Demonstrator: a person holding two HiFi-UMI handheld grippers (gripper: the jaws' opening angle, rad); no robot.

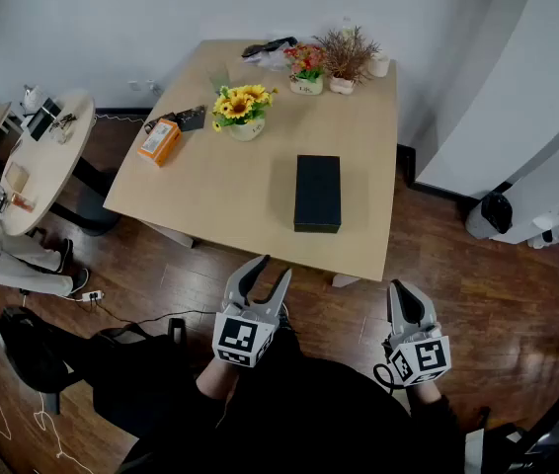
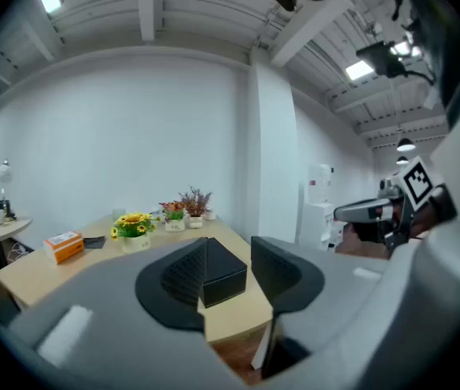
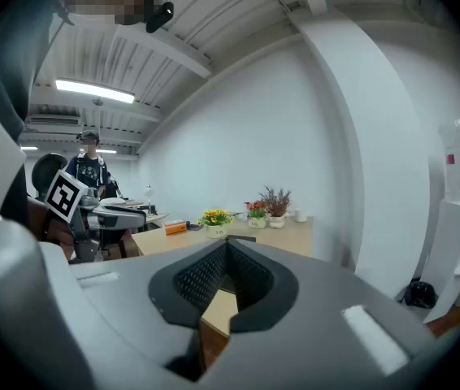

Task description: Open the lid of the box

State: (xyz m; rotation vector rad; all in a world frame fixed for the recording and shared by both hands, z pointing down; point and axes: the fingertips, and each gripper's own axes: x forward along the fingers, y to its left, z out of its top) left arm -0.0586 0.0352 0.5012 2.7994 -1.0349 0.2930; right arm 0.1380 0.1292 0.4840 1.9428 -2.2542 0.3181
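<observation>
A black rectangular box [image 1: 317, 193] lies closed on the wooden table [image 1: 230, 191], lengthwise toward me, near the front edge. Both grippers hang in front of the table, short of its edge. My left gripper [image 1: 265, 277] is open with nothing between its jaws; in the left gripper view the box [image 2: 220, 268] shows through the gap of the left gripper [image 2: 228, 273]. My right gripper [image 1: 405, 299] is shut and empty, to the right of the box; the right gripper [image 3: 224, 260] points at the table edge.
On the table stand a sunflower pot [image 1: 243, 110], an orange carton [image 1: 159, 140], a dark flat item [image 1: 192, 118], two small flower pots [image 1: 307, 71] and a white cup [image 1: 379, 64]. A round side table [image 1: 38, 156] is at left, a white wall [image 1: 517, 97] at right.
</observation>
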